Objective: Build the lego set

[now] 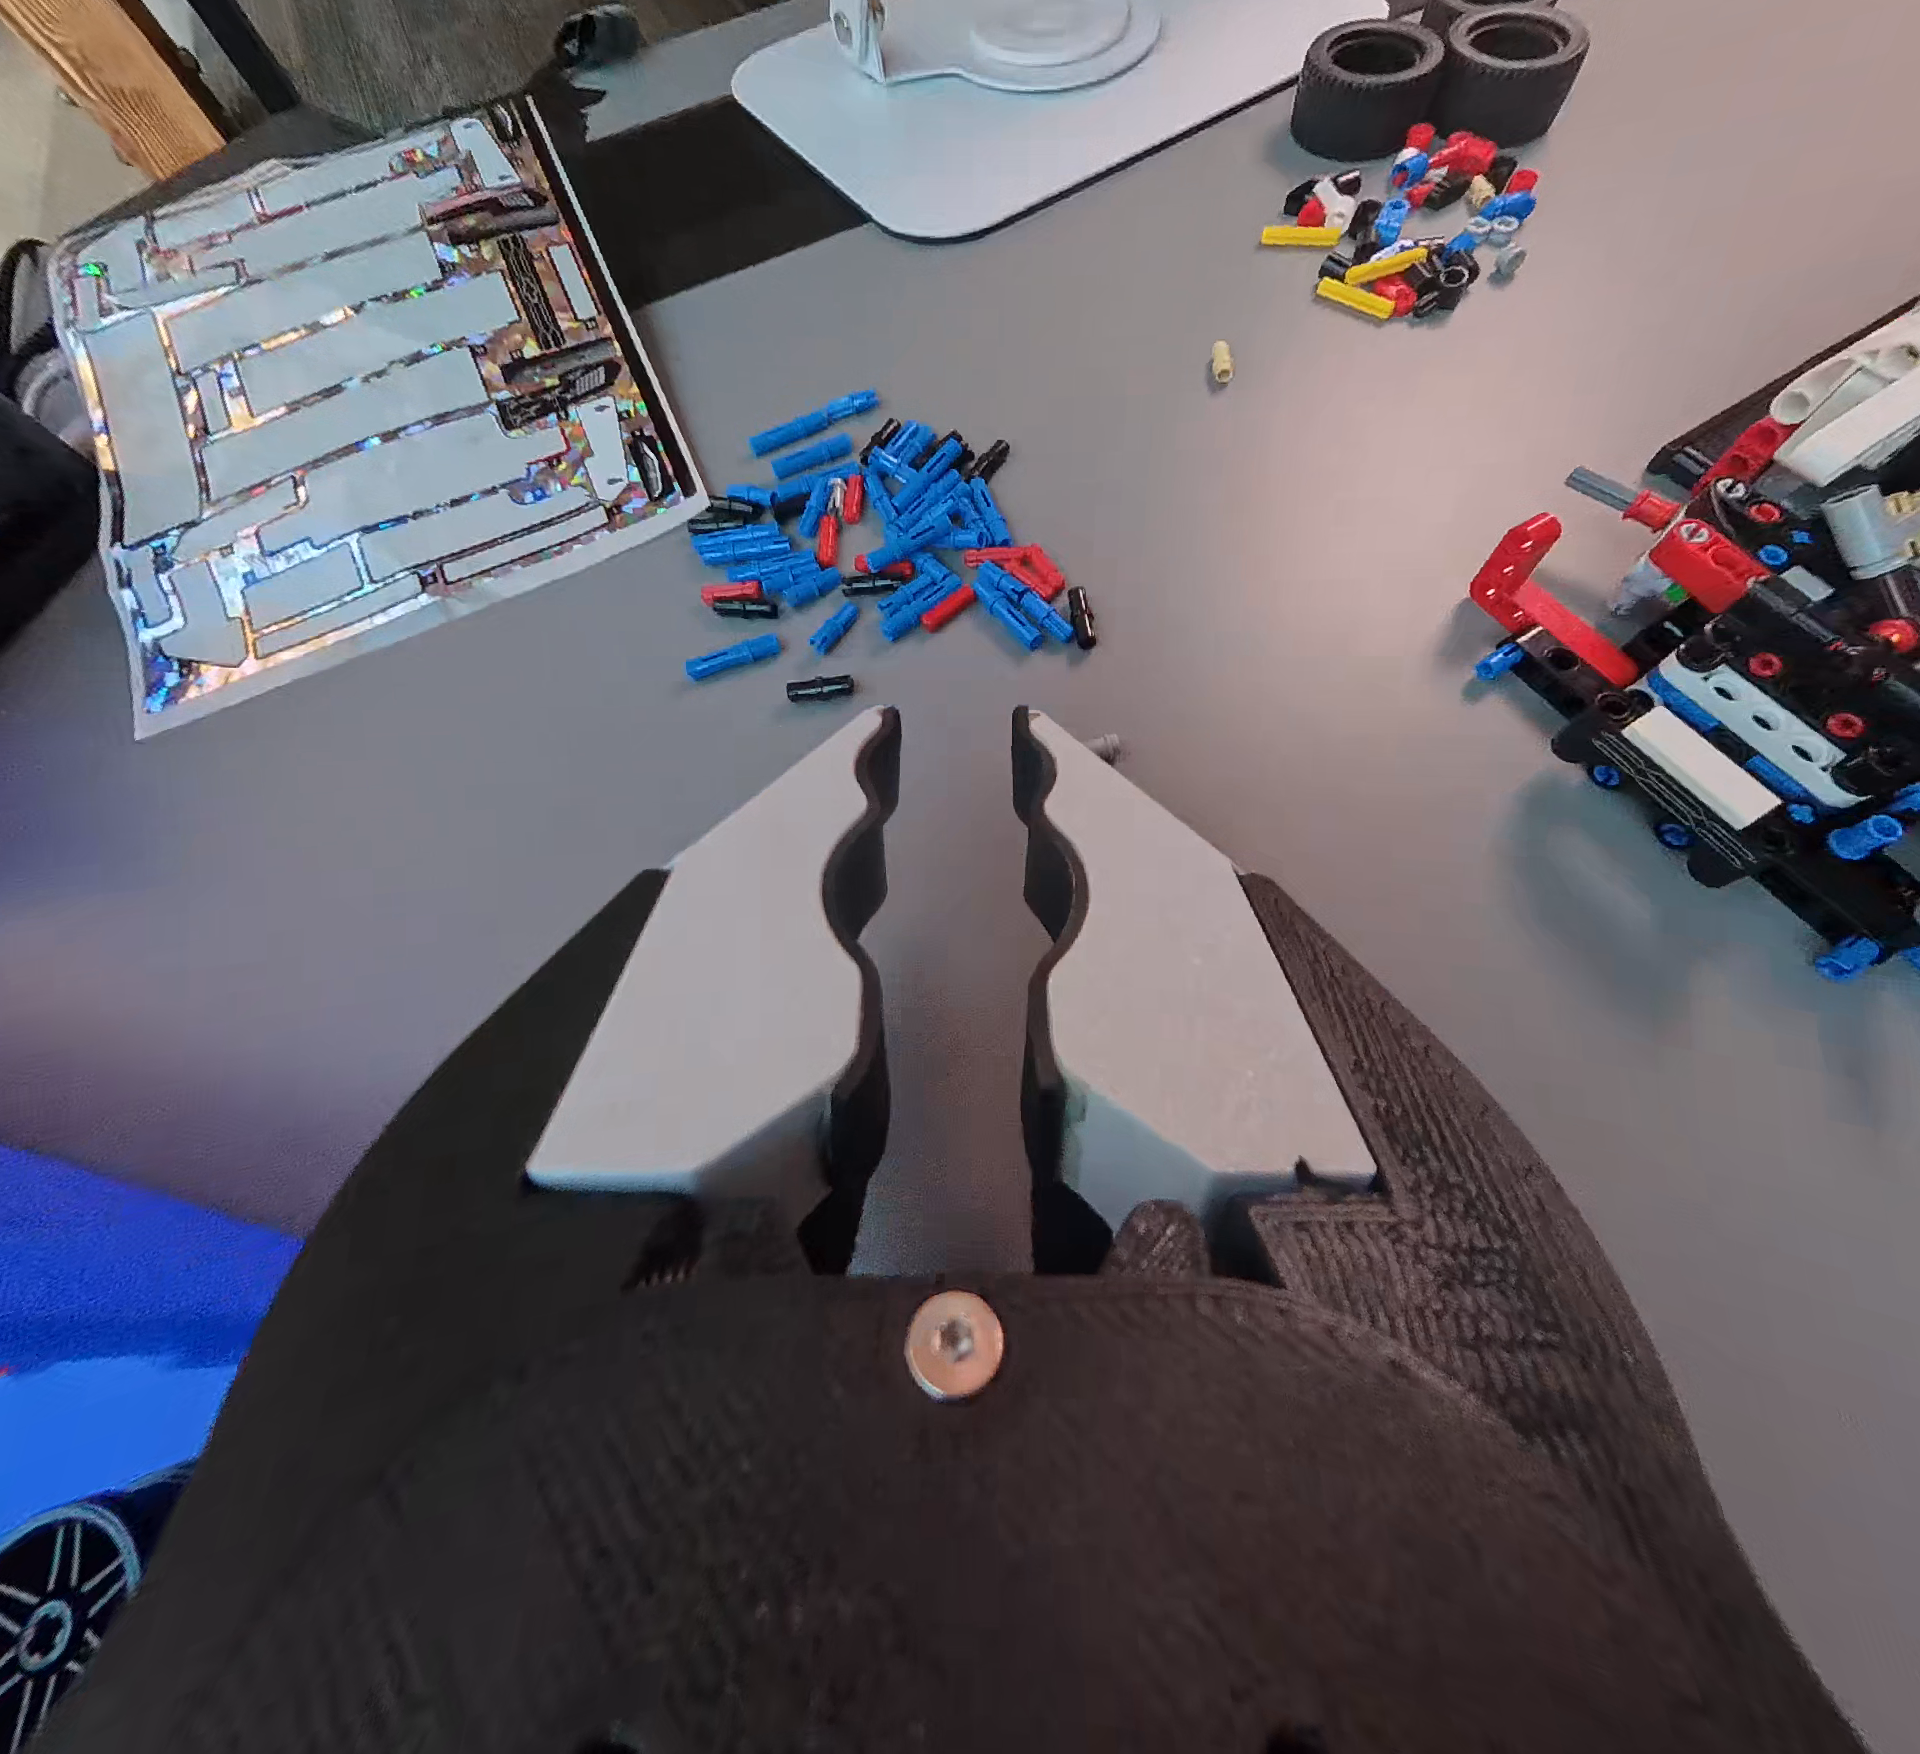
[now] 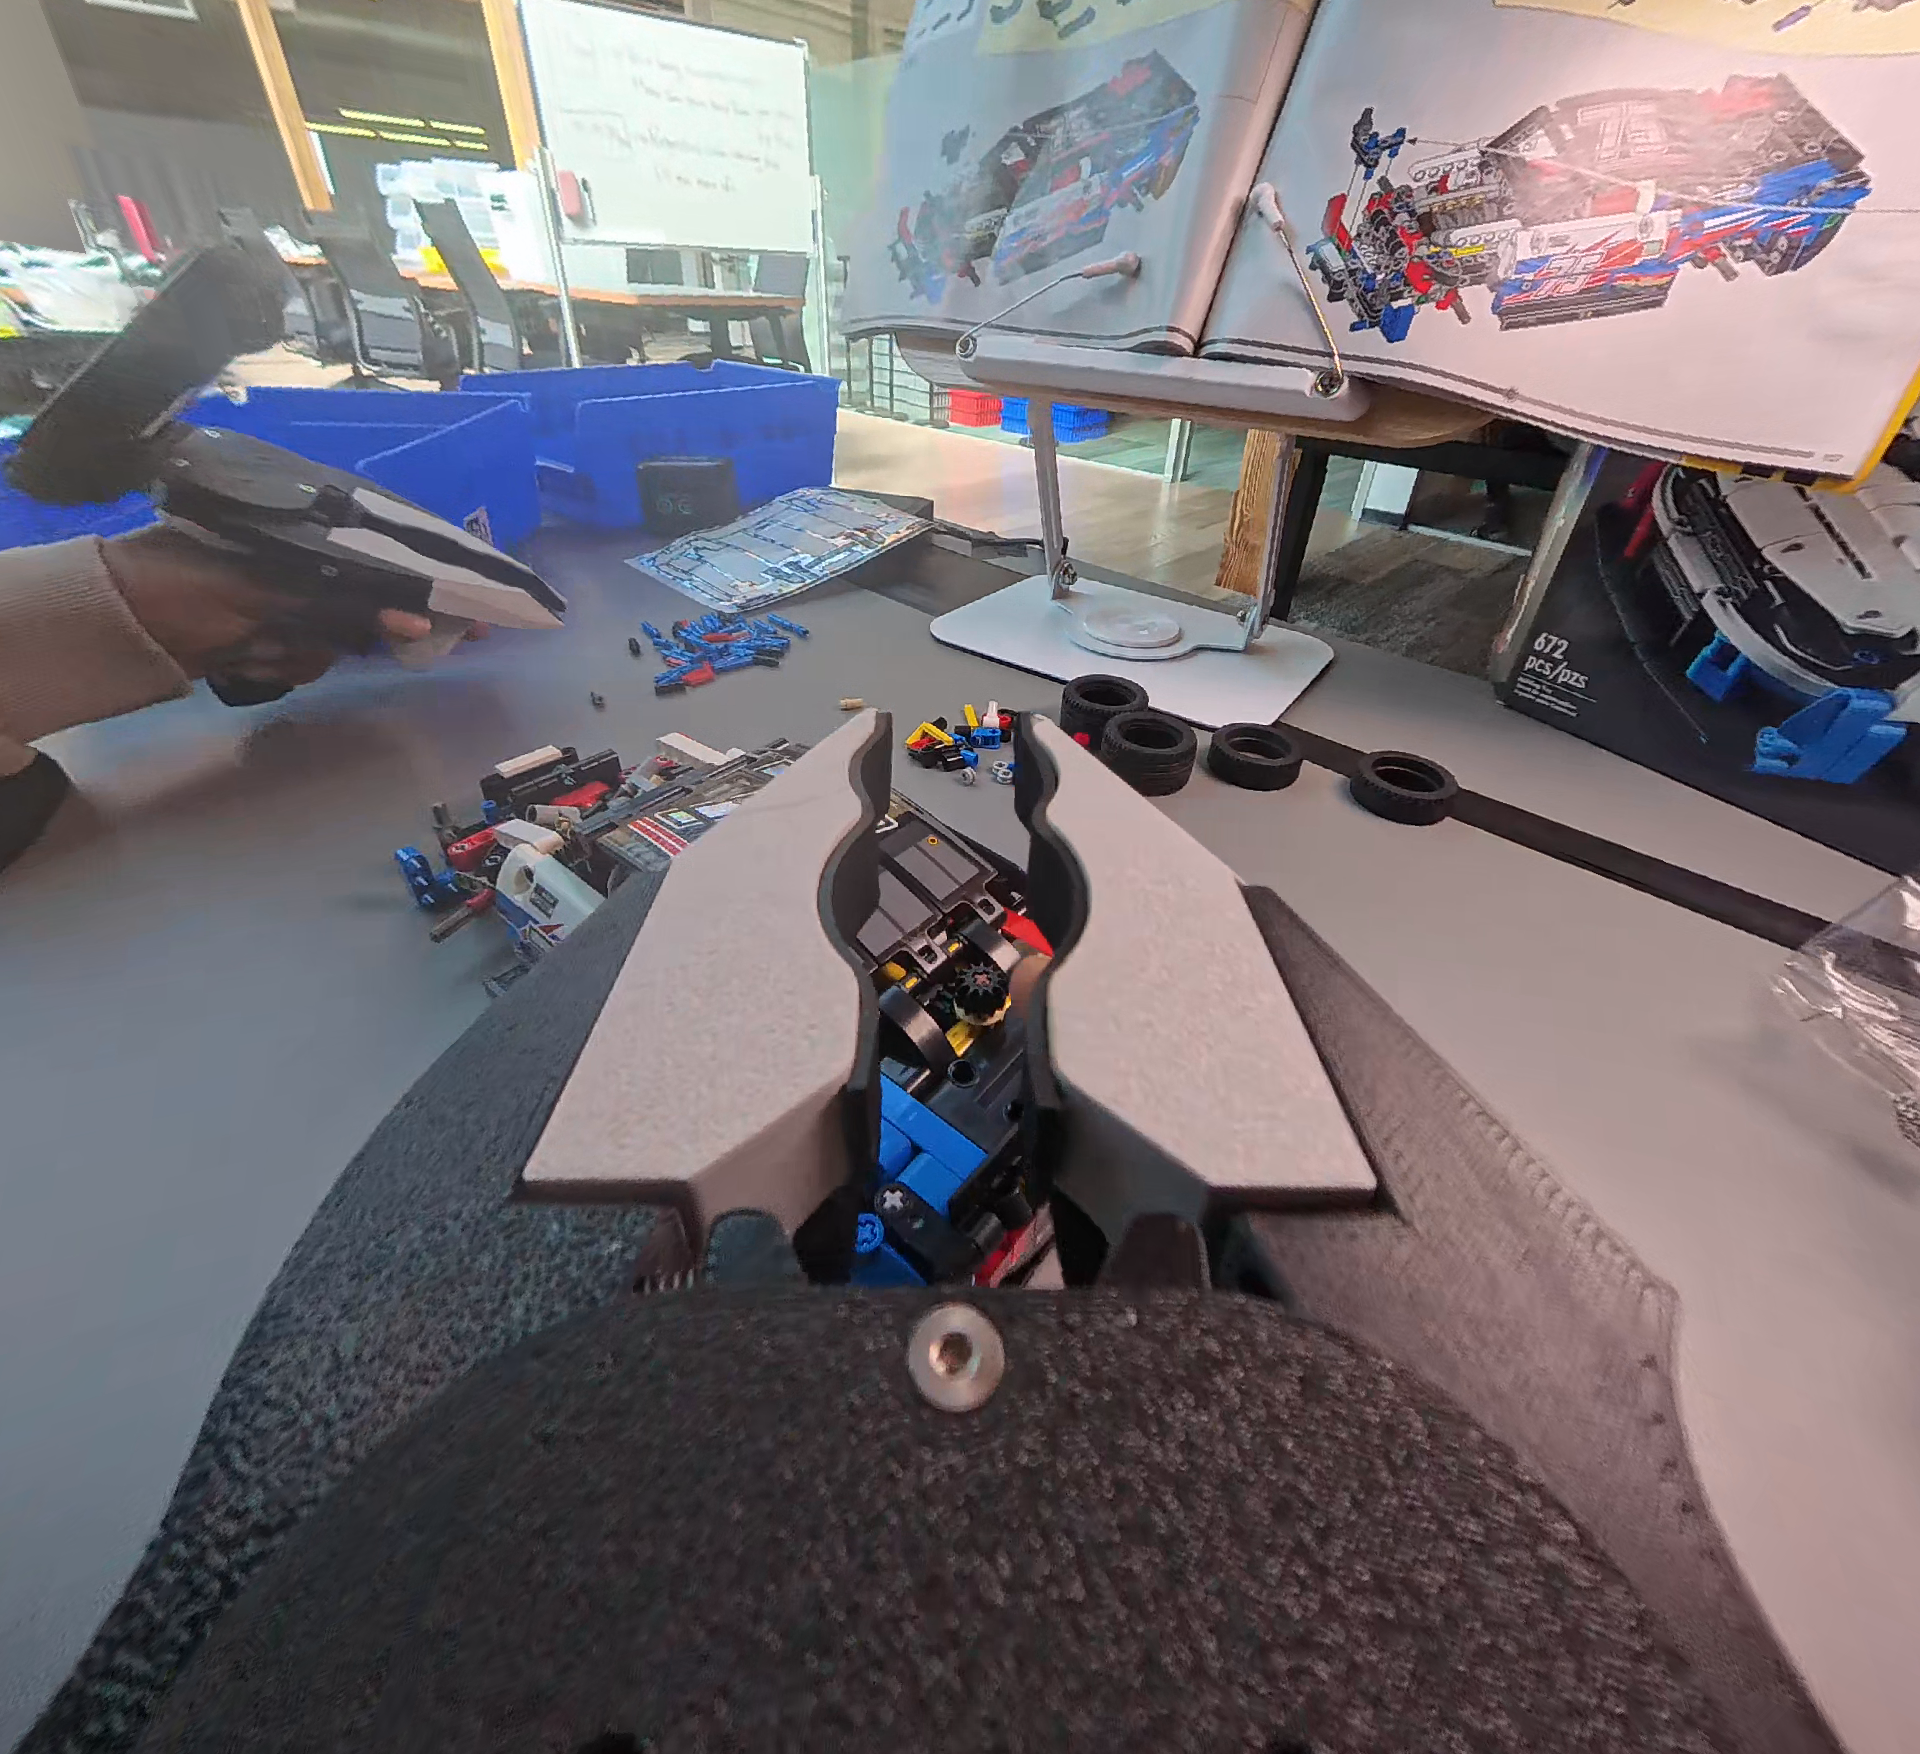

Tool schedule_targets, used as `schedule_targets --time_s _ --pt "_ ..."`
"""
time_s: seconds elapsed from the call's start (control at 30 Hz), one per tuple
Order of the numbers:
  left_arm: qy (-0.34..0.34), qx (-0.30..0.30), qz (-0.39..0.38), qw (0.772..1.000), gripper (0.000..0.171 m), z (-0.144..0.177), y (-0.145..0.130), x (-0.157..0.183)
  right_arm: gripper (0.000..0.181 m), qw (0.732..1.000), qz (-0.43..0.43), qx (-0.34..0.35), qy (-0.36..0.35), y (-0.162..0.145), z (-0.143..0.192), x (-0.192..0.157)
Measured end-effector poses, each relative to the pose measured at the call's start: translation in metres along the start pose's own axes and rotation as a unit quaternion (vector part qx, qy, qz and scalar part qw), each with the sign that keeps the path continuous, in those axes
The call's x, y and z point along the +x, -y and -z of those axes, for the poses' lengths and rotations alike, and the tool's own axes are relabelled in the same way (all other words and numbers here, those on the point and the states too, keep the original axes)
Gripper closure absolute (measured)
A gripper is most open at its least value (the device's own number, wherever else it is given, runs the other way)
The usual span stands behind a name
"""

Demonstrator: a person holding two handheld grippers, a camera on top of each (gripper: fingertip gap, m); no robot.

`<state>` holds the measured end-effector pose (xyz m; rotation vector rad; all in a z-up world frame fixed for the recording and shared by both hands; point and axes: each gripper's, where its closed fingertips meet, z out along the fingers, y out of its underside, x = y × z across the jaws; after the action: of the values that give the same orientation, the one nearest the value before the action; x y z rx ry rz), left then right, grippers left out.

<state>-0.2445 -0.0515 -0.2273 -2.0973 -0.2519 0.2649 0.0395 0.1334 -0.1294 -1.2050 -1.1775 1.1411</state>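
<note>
Four tyres (image 1: 1455, 47) (all loose); left gripper (image 1: 956, 717) spread, empty; right gripper (image 2: 954, 728) likewise.

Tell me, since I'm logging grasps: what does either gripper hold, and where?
Left gripper: nothing, open above the table. Right gripper: straddles the partly built car; contact cannot be told.

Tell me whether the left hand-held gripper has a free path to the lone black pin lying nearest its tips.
Probably yes. The left hand-held gripper is open and empty, and only bare grey table separates it from the small black plastic pin just ahead, slightly left.
</note>
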Motion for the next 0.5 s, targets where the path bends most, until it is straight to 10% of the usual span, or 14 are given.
schedule_targets --time_s 0.5 --pt "-0.087 -0.077 -0.044 0.992 0.155 -0.047 -0.001 0.035 0.171 1.000 0.003 -0.028 -0.008 -0.016 -0.004 0.001"
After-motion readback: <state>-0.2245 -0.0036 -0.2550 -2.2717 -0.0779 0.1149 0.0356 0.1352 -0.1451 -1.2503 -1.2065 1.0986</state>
